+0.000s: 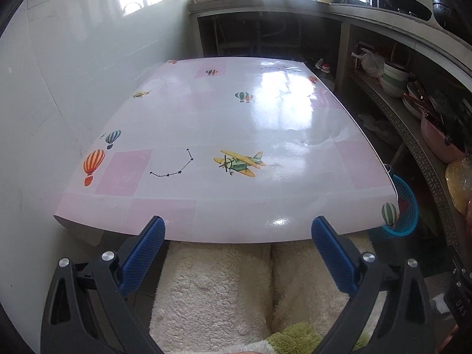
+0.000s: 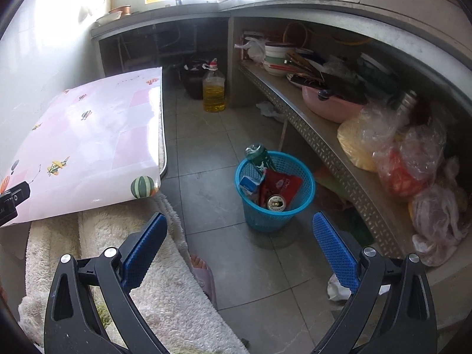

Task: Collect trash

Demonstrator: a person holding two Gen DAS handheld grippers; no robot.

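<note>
A blue mesh trash basket stands on the tiled floor beside the table. It holds a green bottle, a red wrapper, a small blue-and-white carton and a can. The basket's edge also shows in the left wrist view past the table's right corner. My left gripper is open and empty at the near edge of the pink patterned table. My right gripper is open and empty, held above the floor just short of the basket.
A fluffy cream cover lies below the table's near edge. A metal shelf on the right carries bowls and plastic bags. A bottle of yellow oil stands on the floor further back. A crumpled white paper lies under my right finger. A slippered foot is close below.
</note>
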